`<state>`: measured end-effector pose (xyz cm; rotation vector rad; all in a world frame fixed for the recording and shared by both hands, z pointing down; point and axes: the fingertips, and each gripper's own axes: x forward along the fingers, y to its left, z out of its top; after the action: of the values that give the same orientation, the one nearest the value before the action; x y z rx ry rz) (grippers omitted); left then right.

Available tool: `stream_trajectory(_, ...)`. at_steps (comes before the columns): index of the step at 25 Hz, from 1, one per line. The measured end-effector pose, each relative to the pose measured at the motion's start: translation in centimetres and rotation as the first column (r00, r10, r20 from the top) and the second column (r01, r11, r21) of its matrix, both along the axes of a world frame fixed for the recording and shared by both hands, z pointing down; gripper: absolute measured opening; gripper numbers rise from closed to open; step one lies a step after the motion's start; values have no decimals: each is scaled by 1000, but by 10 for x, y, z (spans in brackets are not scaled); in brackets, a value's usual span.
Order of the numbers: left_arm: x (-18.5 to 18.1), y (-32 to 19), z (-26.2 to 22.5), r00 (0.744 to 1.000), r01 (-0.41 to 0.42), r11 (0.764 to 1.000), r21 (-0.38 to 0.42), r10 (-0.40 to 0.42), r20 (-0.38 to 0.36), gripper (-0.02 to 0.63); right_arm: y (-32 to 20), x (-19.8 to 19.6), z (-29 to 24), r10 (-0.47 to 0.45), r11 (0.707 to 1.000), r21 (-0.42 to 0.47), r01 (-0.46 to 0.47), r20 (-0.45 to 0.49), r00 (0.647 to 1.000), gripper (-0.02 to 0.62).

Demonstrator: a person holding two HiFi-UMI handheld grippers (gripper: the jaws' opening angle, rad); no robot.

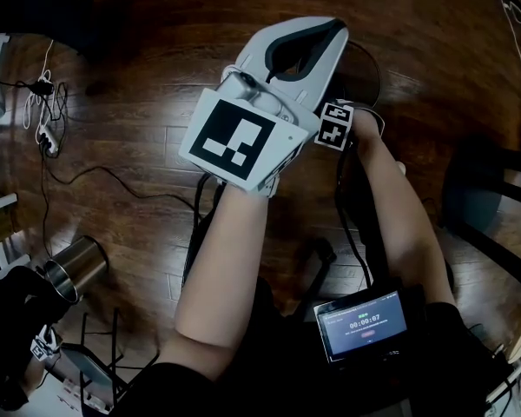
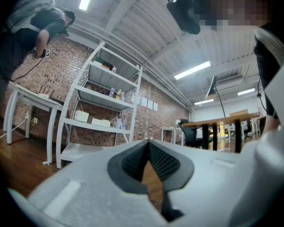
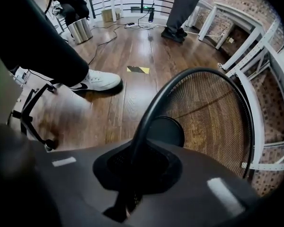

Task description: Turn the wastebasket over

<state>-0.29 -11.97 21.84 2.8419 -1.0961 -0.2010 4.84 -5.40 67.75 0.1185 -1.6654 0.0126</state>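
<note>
Right gripper (image 3: 135,160) is pinched tight on the thin rim of the mesh wastebasket (image 3: 213,112), which is mouth-up over the wood floor (image 3: 128,93), right beside the white rack legs (image 3: 255,103). Left gripper (image 2: 148,145) is pressed closed on nothing. My worry is that a one-point pinch on a skinny rim could slip, or the basket could swing into the rack mid-flip.

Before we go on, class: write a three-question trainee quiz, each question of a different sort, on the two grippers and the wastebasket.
1. True or false: the right gripper is shut on the rim of the wastebasket.
2. What is between the jaws of the left gripper? A) a cable B) nothing C) a cup
3. In the right gripper view, what colour is the shoe on the floor?

Key: 1 true; 2 B; 3 white.
</note>
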Motion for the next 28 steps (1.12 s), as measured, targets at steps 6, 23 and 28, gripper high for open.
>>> stream_trajectory(6, 2, 0, 1, 1000, -5, 1000, -3, 5, 8, 2, -5, -1, -19, -49, 999, 6, 48, 31, 998, 80)
stream_trajectory(23, 24, 9, 32, 993, -79, 997, -14, 80, 84, 2, -37, 3, -309, 93, 905, 255, -340, 662, 744, 9)
stream_trajectory(28, 35, 17, 41, 987, -104, 994, -18, 106, 122, 2, -28, 27, -385, 126, 811, 165, -561, 887, 444, 9)
